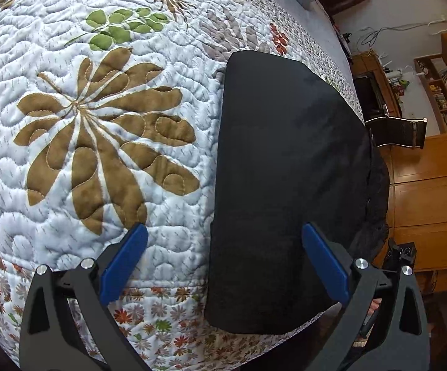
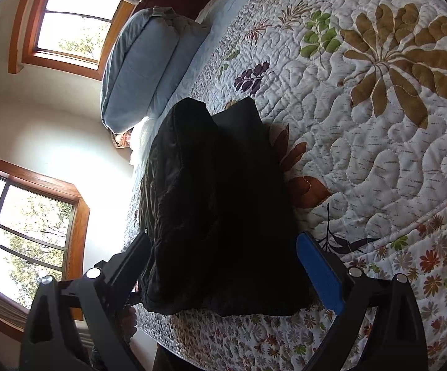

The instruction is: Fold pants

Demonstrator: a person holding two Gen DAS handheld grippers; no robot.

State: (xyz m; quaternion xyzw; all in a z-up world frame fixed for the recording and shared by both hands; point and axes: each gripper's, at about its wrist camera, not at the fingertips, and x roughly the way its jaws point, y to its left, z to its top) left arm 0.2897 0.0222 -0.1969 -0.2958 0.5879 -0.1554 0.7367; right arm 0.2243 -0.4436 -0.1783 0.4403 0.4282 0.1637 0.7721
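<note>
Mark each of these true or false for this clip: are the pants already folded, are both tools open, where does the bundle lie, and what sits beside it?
1. The black pants lie folded into a compact rectangle. True.
2. The left tool is clamped on the pants. False: its jaws stand wide open and hold nothing.
3. The pants rest on a floral quilt near the bed's edge. True.
4. The right tool is shut. False: its jaws are spread wide, one on each side of the dark pile in its view.
5. A second dark, quilted garment lies against the pants. True.
6. The pants hang over the blue pillow. False: they lie on the quilt, apart from it.
</note>
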